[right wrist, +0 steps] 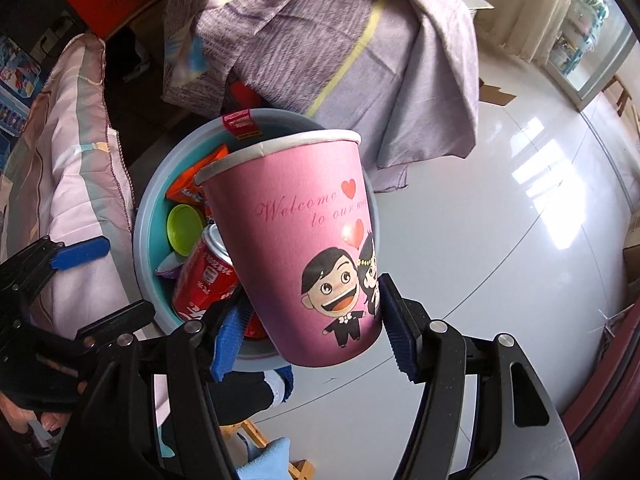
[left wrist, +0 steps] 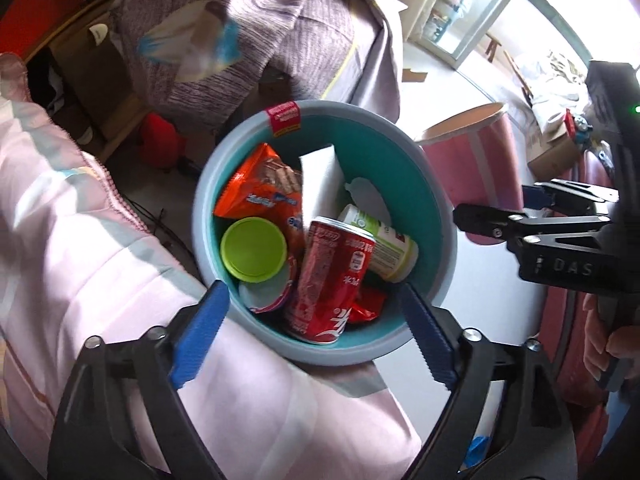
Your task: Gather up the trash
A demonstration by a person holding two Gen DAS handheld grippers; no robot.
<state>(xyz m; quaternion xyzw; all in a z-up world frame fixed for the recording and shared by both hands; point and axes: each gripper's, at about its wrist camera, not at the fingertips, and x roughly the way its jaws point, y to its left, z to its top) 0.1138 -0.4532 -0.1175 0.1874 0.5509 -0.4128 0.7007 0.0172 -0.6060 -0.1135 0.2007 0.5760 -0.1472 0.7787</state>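
We've got a bin [left wrist: 436, 184] that's teal inside with a grey-blue rim and a red sticker [left wrist: 285, 117] on the edge. In it: a red can [left wrist: 328, 280] with white lettering, an orange snack bag [left wrist: 260, 188], a lime green lid [left wrist: 254, 249]. The paper cup [right wrist: 296, 240] is pink with red hearts and a cartoon couple. Gripper pads [left wrist: 200, 332] are blue on black arms. The quilt [left wrist: 80, 240] is pale pink with grey stripes, and the blanket [right wrist: 328, 32] is mottled purple with a yellow stripe.
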